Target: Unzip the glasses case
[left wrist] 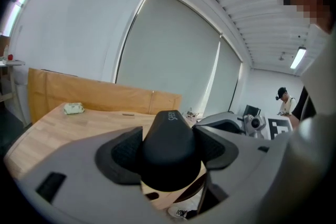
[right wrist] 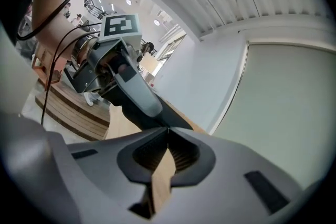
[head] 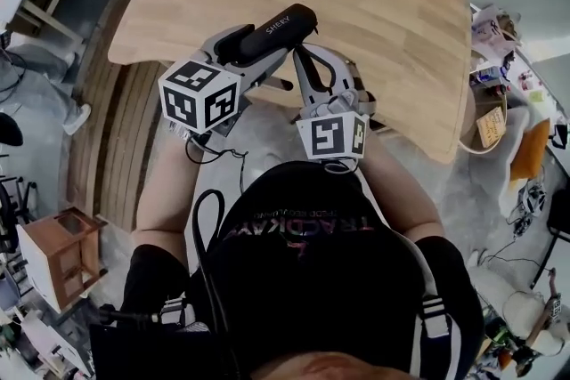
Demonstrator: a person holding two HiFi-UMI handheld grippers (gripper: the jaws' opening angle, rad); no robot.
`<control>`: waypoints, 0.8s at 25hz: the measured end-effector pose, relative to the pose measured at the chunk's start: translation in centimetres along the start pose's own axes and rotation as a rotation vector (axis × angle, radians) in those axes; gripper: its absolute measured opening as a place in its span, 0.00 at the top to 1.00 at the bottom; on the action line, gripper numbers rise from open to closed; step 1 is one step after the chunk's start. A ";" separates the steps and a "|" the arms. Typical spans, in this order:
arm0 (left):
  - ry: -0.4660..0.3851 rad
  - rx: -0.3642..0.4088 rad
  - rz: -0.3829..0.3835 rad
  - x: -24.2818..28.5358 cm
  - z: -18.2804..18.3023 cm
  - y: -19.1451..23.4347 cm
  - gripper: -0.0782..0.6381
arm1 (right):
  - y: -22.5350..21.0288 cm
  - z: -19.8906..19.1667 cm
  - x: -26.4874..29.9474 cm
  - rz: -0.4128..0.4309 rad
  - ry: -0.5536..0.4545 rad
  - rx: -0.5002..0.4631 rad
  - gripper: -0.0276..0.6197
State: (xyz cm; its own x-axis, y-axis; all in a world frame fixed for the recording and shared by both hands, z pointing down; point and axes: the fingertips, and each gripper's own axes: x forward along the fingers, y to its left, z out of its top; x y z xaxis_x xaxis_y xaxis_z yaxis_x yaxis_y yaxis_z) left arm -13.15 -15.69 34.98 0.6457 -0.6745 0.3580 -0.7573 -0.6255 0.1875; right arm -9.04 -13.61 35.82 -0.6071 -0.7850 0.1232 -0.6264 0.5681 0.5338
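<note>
L gripper (left wrist: 170, 157) was clenched on the case (head: 285, 20), pads pressing both flanks near one end, w/ the rest of the black shell sticking out past the tips. Case was off the table (head: 383, 22), held in the air over its near edge. In the head view its long axis ran from the L jaws up and to the right.

R gripper (right wrist: 168, 131) came at it from the near side, roughly square to that axis. Its tips sat right against the case's near long edge, just beside the L jaws. R jaws were pinched fully together, and the R gripper view showed the pads meeting where the dark shell's edge began. Whether the pull was caught btw them I couldn't tell: too small, and masked by the tips. Nothing else showed btw the pads.

My read: step in hand was getting hold of the pull. No view showed the seam, so I had no read on how far the zip was open. R was the working hand, L just the clamp. The zip should follow the long edge, so the next move would need to run along that axis, away from the L jaws toward the free end, w/ L bracing. Risk: if the tips had shut on nothing, R would just slide off the shell.
</note>
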 end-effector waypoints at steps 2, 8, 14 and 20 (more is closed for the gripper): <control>0.003 -0.001 0.006 -0.7 -0.4 0.5 0.44 | 0.7 0.4 0.4 0.023 0.003 0.012 0.92; 0.012 0.099 0.022 -1.7 -1.3 1.1 0.44 | 2.5 0.2 0.7 0.139 0.018 0.132 0.93; -0.010 0.294 0.020 -2.2 -1.6 -0.3 0.44 | 2.6 -0.5 -0.2 0.202 0.053 0.239 0.93; -0.055 0.296 -0.127 -3.1 -1.4 -2.0 0.44 | -0.2 -1.8 -1.8 0.140 0.098 0.244 0.93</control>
State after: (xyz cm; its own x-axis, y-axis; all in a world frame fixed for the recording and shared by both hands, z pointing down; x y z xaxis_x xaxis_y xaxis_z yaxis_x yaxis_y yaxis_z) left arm -13.76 -11.79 34.82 0.7434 -0.5993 0.2969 -0.6146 -0.7872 -0.0500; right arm -6.91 -12.71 37.03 -0.6534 -0.7080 0.2681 -0.6457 0.7060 0.2908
